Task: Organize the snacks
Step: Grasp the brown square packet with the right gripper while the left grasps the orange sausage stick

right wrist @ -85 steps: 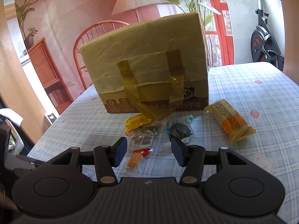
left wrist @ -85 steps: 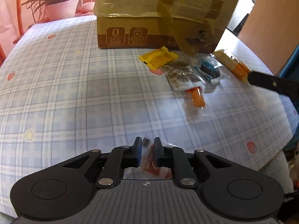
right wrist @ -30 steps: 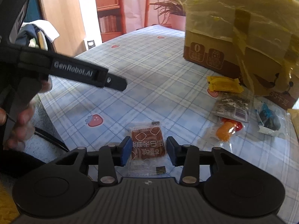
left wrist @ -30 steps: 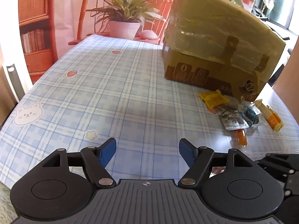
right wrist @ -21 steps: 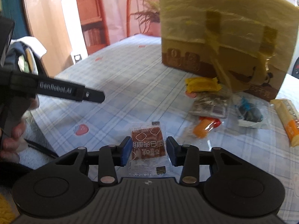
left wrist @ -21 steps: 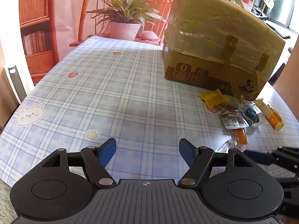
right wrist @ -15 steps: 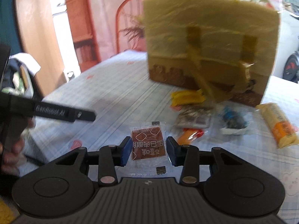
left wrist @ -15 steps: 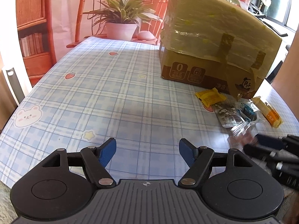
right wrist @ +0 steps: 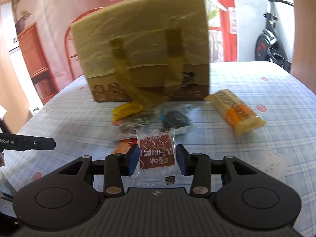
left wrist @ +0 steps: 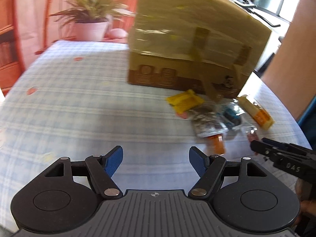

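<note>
The right tongs (right wrist: pixel 156 161) are carrying a small clear-edged red snack packet (right wrist: pixel 156 154), its two blue pads closed against the packet's side edges so that it is standing flat between them, printed face toward the camera, above the checked bench (right wrist: pixel 266 130). The left tongs (left wrist: pixel 156 161) are hanging wide open over bare cloth with nothing between the pads. Ahead of the right tongs the other snacks are lying in a loose cluster near the foot of the taped cardboard box (right wrist: pixel 146 55): a yellow packet (right wrist: pixel 126 109), a dark speckled pouch (left wrist: pixel 207 123), a blue-and-black wrapped piece (right wrist: pixel 175 119), an orange sachet (left wrist: pixel 217 145) and, a little apart to the right, a long cracker pack (right wrist: pixel 236 113) with an orange band. The step in hand looks like bringing the red packet to this group, so it is probably worth lowering it level and setting it just beside the orange sachet, not on top of it, releasing only once the wrapper is resting on the cloth; the grip is only on thin film edges, so a quick tilt could let it slip or fold. As for containers, the box is sealed with tape and wrapped in film, its contents hidden, and no snack is sitting in or on it.
</note>
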Demonstrator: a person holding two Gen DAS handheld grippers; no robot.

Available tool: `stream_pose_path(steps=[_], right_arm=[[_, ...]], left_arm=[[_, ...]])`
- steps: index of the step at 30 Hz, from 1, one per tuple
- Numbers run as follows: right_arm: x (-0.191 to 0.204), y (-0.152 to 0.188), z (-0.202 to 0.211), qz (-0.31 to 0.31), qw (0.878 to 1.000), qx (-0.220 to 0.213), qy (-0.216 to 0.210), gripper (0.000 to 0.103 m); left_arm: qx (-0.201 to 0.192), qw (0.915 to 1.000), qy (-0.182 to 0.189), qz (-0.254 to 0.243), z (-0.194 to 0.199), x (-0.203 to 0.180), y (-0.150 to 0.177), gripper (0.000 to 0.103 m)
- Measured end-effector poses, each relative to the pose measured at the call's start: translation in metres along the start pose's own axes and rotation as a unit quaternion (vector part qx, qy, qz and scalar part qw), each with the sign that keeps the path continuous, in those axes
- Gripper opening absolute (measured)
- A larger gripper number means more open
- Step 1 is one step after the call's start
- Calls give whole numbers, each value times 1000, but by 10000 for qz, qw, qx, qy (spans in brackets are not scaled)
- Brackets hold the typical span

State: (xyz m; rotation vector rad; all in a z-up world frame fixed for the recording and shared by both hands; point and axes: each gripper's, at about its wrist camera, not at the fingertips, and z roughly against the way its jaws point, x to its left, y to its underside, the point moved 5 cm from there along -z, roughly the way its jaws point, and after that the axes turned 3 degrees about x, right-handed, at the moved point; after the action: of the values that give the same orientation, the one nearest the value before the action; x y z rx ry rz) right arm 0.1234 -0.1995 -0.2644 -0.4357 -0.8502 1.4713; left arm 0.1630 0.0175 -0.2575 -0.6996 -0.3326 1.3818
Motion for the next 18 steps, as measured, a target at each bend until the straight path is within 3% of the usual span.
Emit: stream_pose_path(steps=[6, 8, 11, 18], right_arm=[[-12, 3, 1, -51, 9999, -25, 134, 43], [-16, 4, 1, -60, 9998, -32, 174, 43], [-23, 5, 0, -130, 9997, -26, 194, 43], [-29, 6, -5, -211, 9996, -7, 160, 43]], left_arm=[[257, 9976, 433, -482, -26, -45, -5, 72], [321, 9961, 573, -590, -34, -55, -5, 68], [431, 9943, 779, -590, -46, -69, -5, 54], [631, 9939, 763, -488, -68, -80, -4, 41]])
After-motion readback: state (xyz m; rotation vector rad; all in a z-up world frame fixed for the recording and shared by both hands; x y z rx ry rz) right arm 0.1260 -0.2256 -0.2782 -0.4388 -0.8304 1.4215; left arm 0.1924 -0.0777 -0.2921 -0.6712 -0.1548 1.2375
